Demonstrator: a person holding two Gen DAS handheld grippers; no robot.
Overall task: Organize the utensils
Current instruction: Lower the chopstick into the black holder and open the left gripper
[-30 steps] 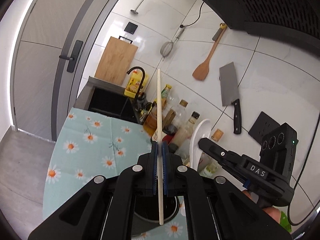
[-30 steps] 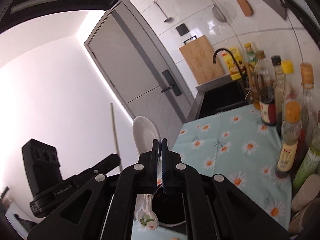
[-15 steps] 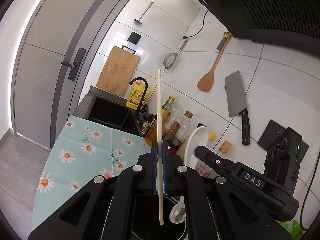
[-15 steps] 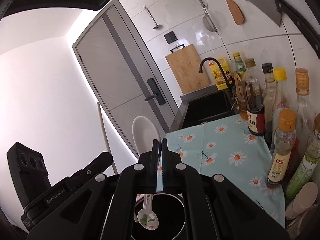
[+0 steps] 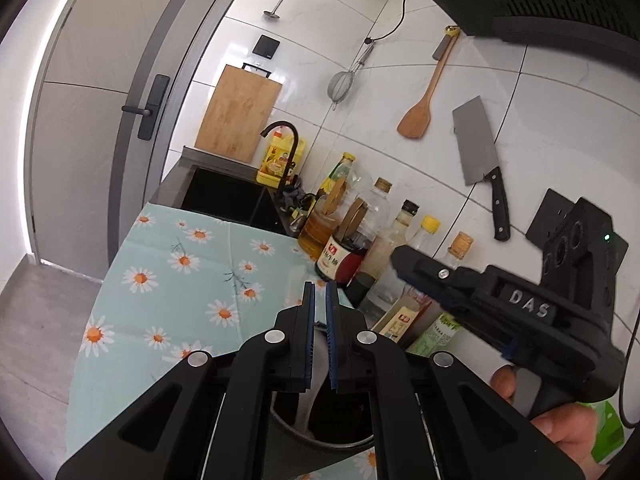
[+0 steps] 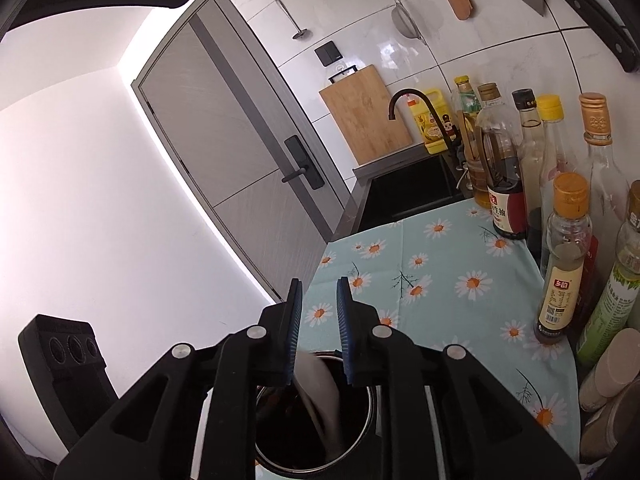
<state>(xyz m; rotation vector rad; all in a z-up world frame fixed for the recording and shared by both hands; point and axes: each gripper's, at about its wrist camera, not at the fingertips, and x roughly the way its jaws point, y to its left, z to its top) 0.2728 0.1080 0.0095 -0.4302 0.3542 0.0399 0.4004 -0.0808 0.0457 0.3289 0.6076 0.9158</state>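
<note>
Light: bright daylight, even across both views.
Source: glowing strip along the door (image 5: 100, 120) frame edge.
Glare: wall left of the door (image 6: 224, 140) washed out white.
Distortion: strong fisheye bending, dark vignette corners.
Focus: sharp, no motion blur.

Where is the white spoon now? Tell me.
Right wrist view, bottom centre: the white spoon stands inside the dark utensil holder on the daisy tablecloth, left of the sauce bottles.
</note>
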